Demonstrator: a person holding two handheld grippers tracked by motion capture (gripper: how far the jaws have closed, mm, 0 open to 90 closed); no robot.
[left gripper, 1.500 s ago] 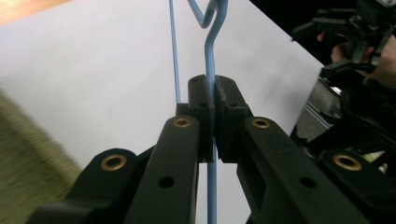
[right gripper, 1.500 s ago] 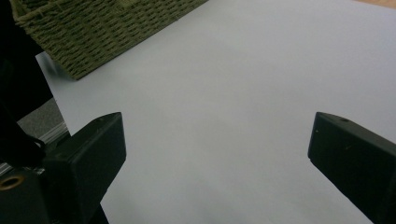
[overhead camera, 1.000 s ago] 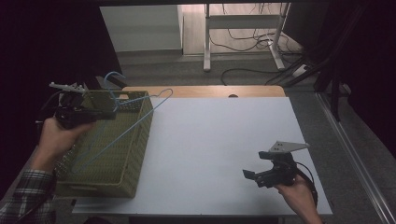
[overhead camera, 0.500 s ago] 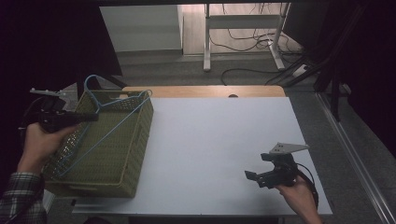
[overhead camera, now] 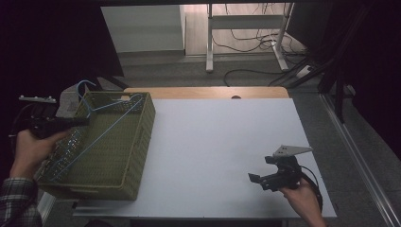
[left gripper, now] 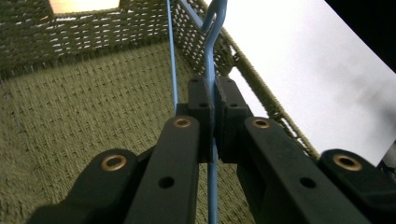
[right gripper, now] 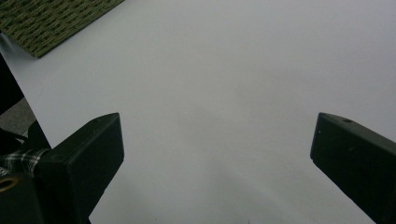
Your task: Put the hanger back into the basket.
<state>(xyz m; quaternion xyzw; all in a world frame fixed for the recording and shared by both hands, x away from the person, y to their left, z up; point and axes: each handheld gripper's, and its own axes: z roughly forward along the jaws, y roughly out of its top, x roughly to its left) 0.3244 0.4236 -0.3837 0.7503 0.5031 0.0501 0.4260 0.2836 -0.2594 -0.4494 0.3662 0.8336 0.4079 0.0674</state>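
Note:
A blue wire hanger (overhead camera: 85, 82) lies slanted across the open top of a green woven basket (overhead camera: 137, 156) at the table's left end. My left gripper (overhead camera: 85, 122) comes in over the basket's left rim, shut on the hanger. In the left gripper view the pads pinch the hanger's blue wire (left gripper: 211, 56) just below its hook, with my left gripper (left gripper: 213, 112) above the basket's woven wall (left gripper: 107, 32). My right gripper (overhead camera: 262, 169) hovers low over the white table (overhead camera: 222, 137) near its front right. Its jaws stand wide apart around bare tabletop, as my right gripper (right gripper: 215, 154) shows.
A wooden strip (overhead camera: 208, 92) runs along the table's far edge. Desk legs and cables (overhead camera: 246, 71) lie on the floor beyond. A grey object (overhead camera: 68, 100) stands behind the basket's far left corner. The basket's corner (right gripper: 51, 23) appears at the top left of the right gripper view.
My left gripper has carried the hanger leftward and down, so it now lies lower across the basket. The right gripper has stayed in place.

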